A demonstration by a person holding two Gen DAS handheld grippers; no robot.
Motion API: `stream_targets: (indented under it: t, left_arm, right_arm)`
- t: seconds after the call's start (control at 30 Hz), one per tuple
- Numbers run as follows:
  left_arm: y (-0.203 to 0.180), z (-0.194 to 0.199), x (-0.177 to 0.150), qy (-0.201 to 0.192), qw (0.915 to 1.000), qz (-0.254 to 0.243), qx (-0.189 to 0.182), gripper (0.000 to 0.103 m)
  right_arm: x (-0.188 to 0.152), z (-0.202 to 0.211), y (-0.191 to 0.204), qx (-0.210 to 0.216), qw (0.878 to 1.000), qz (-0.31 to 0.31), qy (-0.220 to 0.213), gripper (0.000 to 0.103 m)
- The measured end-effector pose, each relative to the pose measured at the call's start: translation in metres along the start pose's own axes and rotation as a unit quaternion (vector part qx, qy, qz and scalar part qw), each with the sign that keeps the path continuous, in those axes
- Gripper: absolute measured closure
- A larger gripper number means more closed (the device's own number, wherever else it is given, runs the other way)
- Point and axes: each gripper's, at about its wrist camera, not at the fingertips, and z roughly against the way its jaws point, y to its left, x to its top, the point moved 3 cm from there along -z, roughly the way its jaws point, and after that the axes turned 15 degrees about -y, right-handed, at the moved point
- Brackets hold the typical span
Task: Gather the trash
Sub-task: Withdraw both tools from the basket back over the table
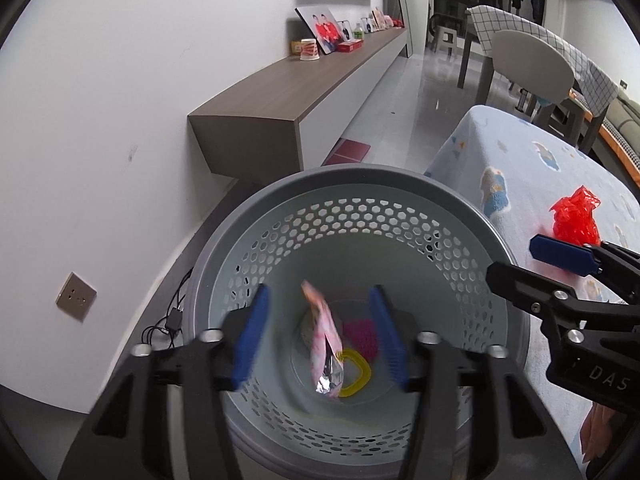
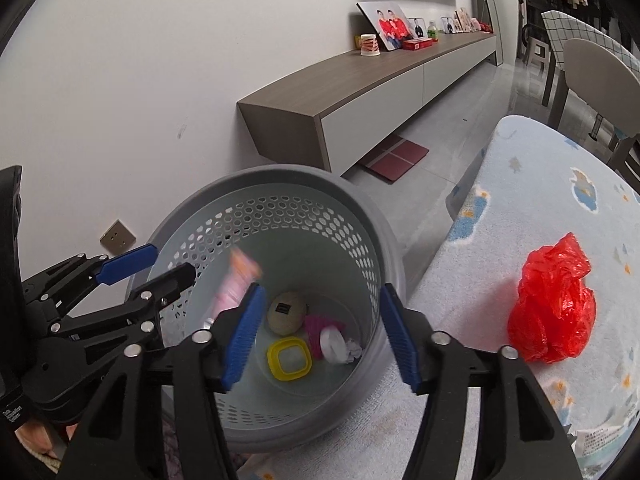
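A grey perforated trash basket (image 1: 460,216) stands beside a cloth-covered table; it also shows in the right wrist view (image 2: 360,200). My left gripper (image 1: 316,340) is open above its mouth. A pink snack wrapper (image 1: 326,344) hangs free between its fingers, blurred, over the basket; it shows blurred in the right wrist view (image 2: 236,280). Inside lie a yellow ring (image 2: 289,359), a beige ball (image 2: 287,313), a magenta piece (image 2: 318,326) and crumpled paper (image 2: 352,350). My right gripper (image 2: 320,336) is open and empty over the basket's near rim. A crumpled red plastic bag (image 2: 554,304) lies on the table, also in the left wrist view (image 1: 576,220).
A light blue patterned cloth (image 2: 540,184) covers the table right of the basket. A low wall cabinet (image 2: 360,92) with photo frames and a cup runs along the white wall. A wall socket (image 1: 76,296) and cables lie left of the basket. Chairs stand at the far right.
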Motion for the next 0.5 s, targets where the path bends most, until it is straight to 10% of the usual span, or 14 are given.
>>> stream_targets:
  t: [0.5]
  left_arm:
    - [0.0005, 0.0025, 0.0024, -0.009, 1.0000, 0.004, 0.003, 0.032]
  right_arm:
    - [-0.0048, 0.0070, -0.0020, -0.012, 1.000, -0.007, -0.001, 0.042]
